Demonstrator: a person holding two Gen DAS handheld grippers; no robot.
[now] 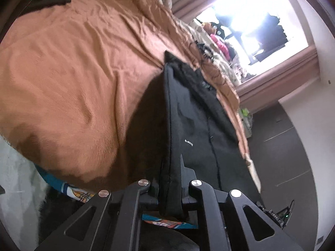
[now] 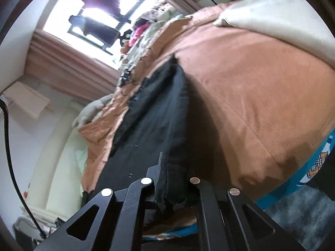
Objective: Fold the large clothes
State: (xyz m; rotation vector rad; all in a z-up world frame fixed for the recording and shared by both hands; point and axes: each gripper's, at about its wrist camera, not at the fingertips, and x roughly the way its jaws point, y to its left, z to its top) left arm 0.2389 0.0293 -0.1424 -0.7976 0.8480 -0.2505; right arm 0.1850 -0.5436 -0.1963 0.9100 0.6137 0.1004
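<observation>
Left wrist view shows the left claw clamped on the black coat edge above the bed, the right claw likewise; carry both edges level, keeping the fabric taut.

blown-out window glare, soft daylight, dark garment shadows, fisheye-warped edges, slight blur

The matte black left two-finger gripper has angular linkage arms with triangular cut-outs, joined by four round silver pivot pins. The matching black right two-finger gripper carries two silver pins and two copper-toned ones nearer the orange-brown bedspread.
</observation>
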